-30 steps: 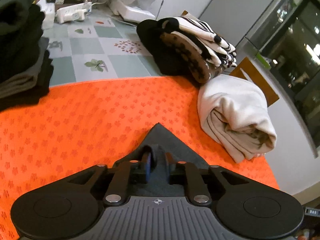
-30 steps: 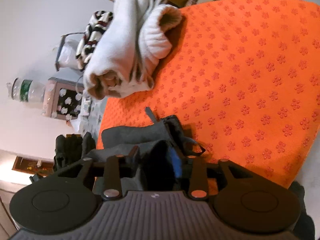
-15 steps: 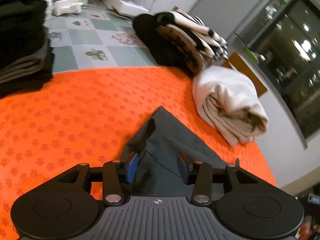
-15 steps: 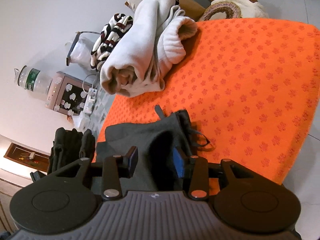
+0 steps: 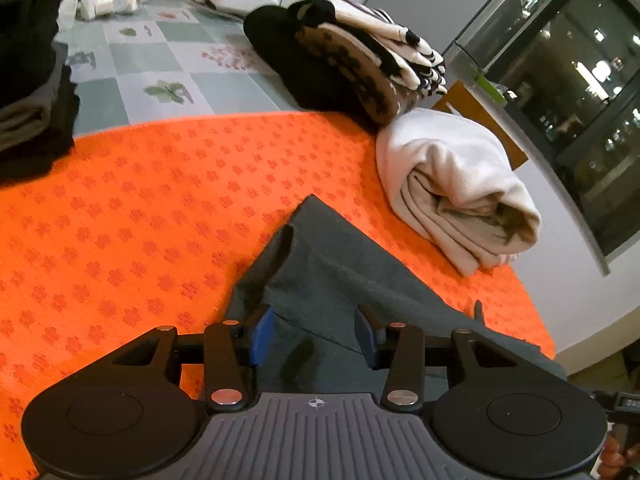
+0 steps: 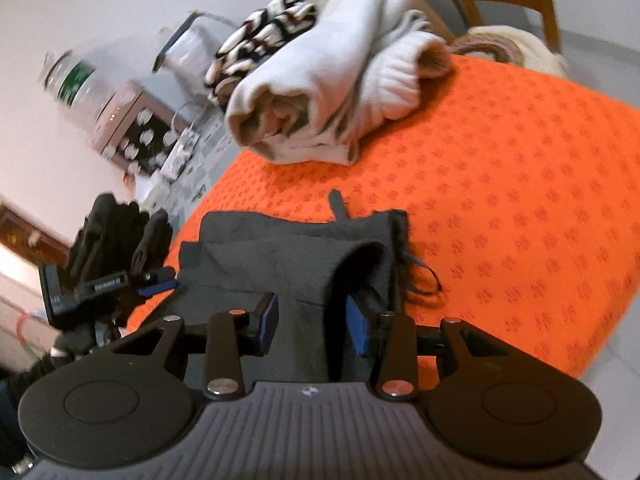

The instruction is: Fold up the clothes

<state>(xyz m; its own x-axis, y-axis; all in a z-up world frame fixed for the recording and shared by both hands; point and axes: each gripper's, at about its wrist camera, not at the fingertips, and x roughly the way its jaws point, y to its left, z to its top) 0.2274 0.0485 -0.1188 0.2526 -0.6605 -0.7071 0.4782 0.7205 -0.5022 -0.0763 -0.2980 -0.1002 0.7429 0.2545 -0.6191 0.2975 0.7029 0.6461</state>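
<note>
Orange mat (image 5: 140, 200) seemingly free; cream bundle (image 5: 452, 184) blocks right.

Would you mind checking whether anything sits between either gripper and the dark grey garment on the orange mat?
Nothing visible does. The dark grey garment lies directly under both open grippers, left gripper and right gripper. The rolled cream garment rests farther along the orange mat, apart from it.

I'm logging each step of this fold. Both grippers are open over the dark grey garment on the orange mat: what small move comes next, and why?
Probably draw both grippers back clear of the cloth. The left gripper and right gripper stand open with the dark grey garment lying slack between their fingers, folded over itself on the orange mat, so nothing is gripped.
</note>
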